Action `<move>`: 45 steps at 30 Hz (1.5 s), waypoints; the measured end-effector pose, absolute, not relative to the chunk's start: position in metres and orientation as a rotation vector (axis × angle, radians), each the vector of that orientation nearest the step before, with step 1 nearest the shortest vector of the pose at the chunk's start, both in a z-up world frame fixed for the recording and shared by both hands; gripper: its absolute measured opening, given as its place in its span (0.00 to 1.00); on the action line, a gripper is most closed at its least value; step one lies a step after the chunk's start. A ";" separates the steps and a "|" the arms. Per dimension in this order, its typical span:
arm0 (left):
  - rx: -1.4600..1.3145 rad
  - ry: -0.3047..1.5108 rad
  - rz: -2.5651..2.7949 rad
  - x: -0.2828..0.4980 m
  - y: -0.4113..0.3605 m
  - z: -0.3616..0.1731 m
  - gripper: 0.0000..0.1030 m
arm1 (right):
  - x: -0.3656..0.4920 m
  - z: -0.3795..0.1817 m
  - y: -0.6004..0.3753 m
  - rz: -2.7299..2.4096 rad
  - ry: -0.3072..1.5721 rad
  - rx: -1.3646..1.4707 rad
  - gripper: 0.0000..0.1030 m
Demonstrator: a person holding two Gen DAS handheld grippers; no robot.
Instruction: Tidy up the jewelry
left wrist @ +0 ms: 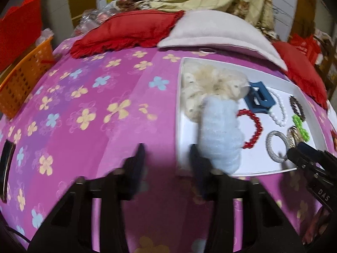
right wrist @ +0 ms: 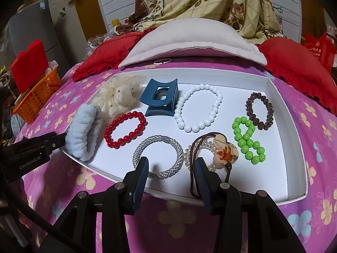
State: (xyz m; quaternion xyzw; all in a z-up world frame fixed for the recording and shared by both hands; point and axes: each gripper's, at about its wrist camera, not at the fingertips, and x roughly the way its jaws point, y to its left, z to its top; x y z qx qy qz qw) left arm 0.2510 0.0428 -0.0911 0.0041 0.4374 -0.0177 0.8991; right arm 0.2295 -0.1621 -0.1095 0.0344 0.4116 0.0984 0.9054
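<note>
A white tray [right wrist: 280,105] lies on a pink flowered bedspread and holds several pieces. Among them are a red bead bracelet [right wrist: 135,113], a white bead bracelet [right wrist: 189,128], a green bead bracelet [right wrist: 246,139] and a blue claw clip [right wrist: 160,97]. A light blue fluffy scrunchie [left wrist: 219,132] stands on the tray's left rim, against the outer side of my left gripper's [left wrist: 167,158] right finger. The left jaws are apart with only bedspread between them. My right gripper [right wrist: 171,170] is open over the tray's near edge, straddling a silver braided tie [right wrist: 174,143]. A brown cord with a charm [right wrist: 225,151] runs beside its right finger.
A cream scrunchie [right wrist: 120,94] and a brown bead bracelet [right wrist: 256,122] also lie in the tray. Behind it are a white pillow [right wrist: 189,40], red cushions [right wrist: 105,57] and a small white ring [right wrist: 161,61]. An orange basket [left wrist: 23,84] stands at the bed's left edge.
</note>
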 end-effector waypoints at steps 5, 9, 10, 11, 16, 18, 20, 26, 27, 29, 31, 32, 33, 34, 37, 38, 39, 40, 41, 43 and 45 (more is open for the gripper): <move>0.054 0.910 -0.057 0.244 0.032 -0.091 0.11 | 0.223 -0.110 -0.163 0.205 0.855 0.071 0.42; 0.066 0.912 -0.059 0.236 0.029 -0.091 0.11 | 0.215 -0.110 -0.164 0.206 0.860 0.068 0.42; 0.066 0.913 -0.060 0.234 0.029 -0.091 0.11 | 0.214 -0.110 -0.164 0.207 0.860 0.067 0.42; 0.068 0.914 -0.060 0.232 0.029 -0.091 0.11 | 0.212 -0.110 -0.164 0.208 0.860 0.067 0.42; 0.079 0.915 -0.061 0.224 0.027 -0.091 0.11 | 0.206 -0.110 -0.165 0.207 0.861 0.073 0.42; 0.079 0.914 -0.061 0.223 0.026 -0.092 0.11 | 0.205 -0.110 -0.165 0.207 0.865 0.077 0.42; 0.080 0.914 -0.060 0.223 0.026 -0.092 0.11 | 0.204 -0.110 -0.165 0.207 0.865 0.078 0.42; 0.081 0.915 -0.060 0.219 0.026 -0.092 0.11 | 0.202 -0.109 -0.164 0.206 0.865 0.078 0.42; 0.080 0.915 -0.060 0.219 0.026 -0.092 0.11 | 0.202 -0.109 -0.164 0.206 0.864 0.078 0.42; 0.080 0.919 -0.062 0.217 0.026 -0.092 0.11 | 0.202 -0.109 -0.164 0.207 0.861 0.078 0.42; 0.066 0.929 -0.072 0.214 0.028 -0.091 0.11 | 0.200 -0.108 -0.166 0.215 0.858 0.088 0.42; 0.040 0.928 -0.083 0.213 0.032 -0.089 0.11 | 0.199 -0.105 -0.169 0.224 0.849 0.100 0.42; 0.015 0.921 -0.093 0.212 0.036 -0.086 0.11 | 0.196 -0.103 -0.172 0.231 0.832 0.114 0.42; -0.024 0.901 -0.109 0.210 0.041 -0.080 0.11 | 0.192 -0.098 -0.178 0.229 0.803 0.135 0.42; -0.083 0.838 -0.119 0.209 0.050 -0.063 0.11 | 0.194 -0.085 -0.194 0.205 0.771 0.167 0.45; -0.090 0.818 -0.119 0.209 0.051 -0.058 0.11 | 0.197 -0.082 -0.201 0.192 0.760 0.181 0.46; -0.091 0.816 -0.122 0.213 0.049 -0.055 0.11 | 0.199 -0.079 -0.209 0.180 0.751 0.200 0.47; -0.087 0.829 -0.132 0.218 0.045 -0.054 0.11 | 0.201 -0.078 -0.215 0.173 0.748 0.217 0.48; -0.082 0.844 -0.148 0.223 0.039 -0.053 0.11 | 0.203 -0.077 -0.224 0.166 0.746 0.249 0.48; -0.059 0.864 -0.171 0.233 0.026 -0.053 0.11 | 0.205 -0.077 -0.239 0.168 0.751 0.311 0.48; 0.014 0.864 -0.183 0.242 0.008 -0.052 0.11 | 0.207 -0.077 -0.248 0.175 0.755 0.347 0.48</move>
